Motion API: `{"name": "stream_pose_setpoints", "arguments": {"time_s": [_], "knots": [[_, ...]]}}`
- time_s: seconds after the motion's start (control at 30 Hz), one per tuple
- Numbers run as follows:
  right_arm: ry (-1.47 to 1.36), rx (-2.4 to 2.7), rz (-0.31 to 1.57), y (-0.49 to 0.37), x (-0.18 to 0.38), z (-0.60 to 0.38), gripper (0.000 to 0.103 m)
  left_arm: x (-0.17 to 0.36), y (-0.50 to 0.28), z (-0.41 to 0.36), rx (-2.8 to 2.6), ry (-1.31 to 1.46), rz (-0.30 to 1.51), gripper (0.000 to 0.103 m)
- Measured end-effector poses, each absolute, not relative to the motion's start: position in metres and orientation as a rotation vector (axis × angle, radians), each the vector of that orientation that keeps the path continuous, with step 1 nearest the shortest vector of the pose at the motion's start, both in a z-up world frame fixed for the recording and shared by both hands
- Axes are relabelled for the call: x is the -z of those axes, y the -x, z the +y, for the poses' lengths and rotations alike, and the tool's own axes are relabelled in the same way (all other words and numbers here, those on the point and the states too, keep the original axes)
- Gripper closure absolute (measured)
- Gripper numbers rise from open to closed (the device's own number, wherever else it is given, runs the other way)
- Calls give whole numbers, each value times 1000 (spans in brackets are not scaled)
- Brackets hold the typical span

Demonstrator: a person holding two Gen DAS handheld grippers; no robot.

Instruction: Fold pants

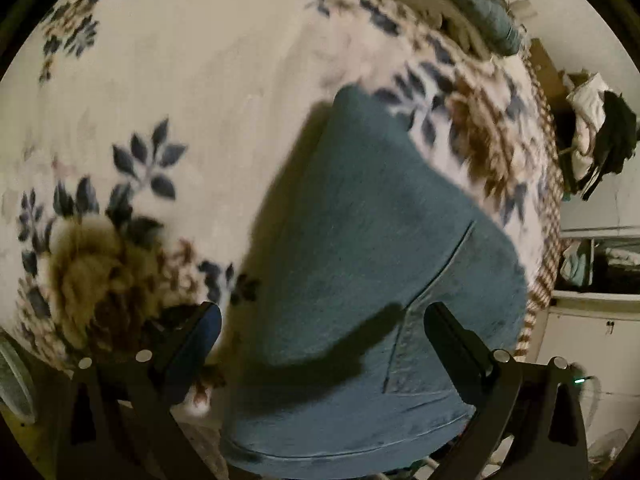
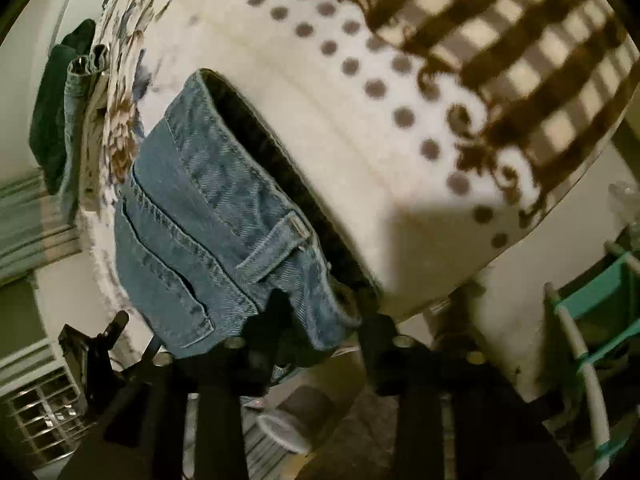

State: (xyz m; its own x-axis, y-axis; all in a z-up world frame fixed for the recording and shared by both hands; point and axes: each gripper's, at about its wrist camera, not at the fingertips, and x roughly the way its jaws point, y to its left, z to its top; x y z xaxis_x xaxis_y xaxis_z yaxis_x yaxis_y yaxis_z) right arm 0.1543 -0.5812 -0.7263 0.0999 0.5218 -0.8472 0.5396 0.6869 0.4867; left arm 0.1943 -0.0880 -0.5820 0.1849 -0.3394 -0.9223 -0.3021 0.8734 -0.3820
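Left tool (image 1: 322, 320) hangs spread wide over the folded jeans (image 1: 360, 260), nothing pinched, while the right tool (image 2: 316, 320) sits at the waistband corner, narrowed, though I cannot tell whether it grips the denim. Those jeans lie on the flowered blanket (image 1: 180, 80) at the bed's near edge, long axis running away from both tools. Count: 1 pair being folded, 2 tools, more denim (image 2: 82, 76) piled far off.
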Motion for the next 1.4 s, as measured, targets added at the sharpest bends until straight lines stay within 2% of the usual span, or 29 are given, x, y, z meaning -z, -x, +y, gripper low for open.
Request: {"name": "stream_pose_setpoints", "arguments": {"time_s": [0.03,0.17,0.27,0.3,0.4,0.47,0.5,0.53,0.87,0.93,1.17,1.4], "knots": [[-849,22,1529,-157,717,-578,85,584,-193,-89,25,549,1410,0],[-753,36,1499,-163,689,-580,86,588,-190,-87,9,530,1417,0],[-781,25,1538,-163,702,-587,86,589,-188,-83,5,538,1413,0],[-777,1,1577,-166,712,-586,82,590,-188,-83,5,539,1414,0],[-836,-32,1583,-164,722,-598,62,594,-188,-81,11,561,1421,0],[-893,-60,1557,-158,723,-601,43,594,-188,-80,25,582,1413,0],[-947,-88,1522,-151,722,-604,26,594,-188,-79,33,592,1408,0],[-982,-116,1499,-144,721,-607,16,594,-187,-80,42,603,1404,0],[-1065,-247,1490,-131,767,-560,10,608,-190,-86,131,711,1397,0],[-1081,-262,1450,-132,772,-554,0,611,-192,-88,143,704,1407,0],[-1204,-259,1347,-116,771,-564,0,619,-193,-89,167,707,1418,0],[-1324,-410,1270,-137,769,-547,0,622,-192,-84,187,713,1424,0]]}}
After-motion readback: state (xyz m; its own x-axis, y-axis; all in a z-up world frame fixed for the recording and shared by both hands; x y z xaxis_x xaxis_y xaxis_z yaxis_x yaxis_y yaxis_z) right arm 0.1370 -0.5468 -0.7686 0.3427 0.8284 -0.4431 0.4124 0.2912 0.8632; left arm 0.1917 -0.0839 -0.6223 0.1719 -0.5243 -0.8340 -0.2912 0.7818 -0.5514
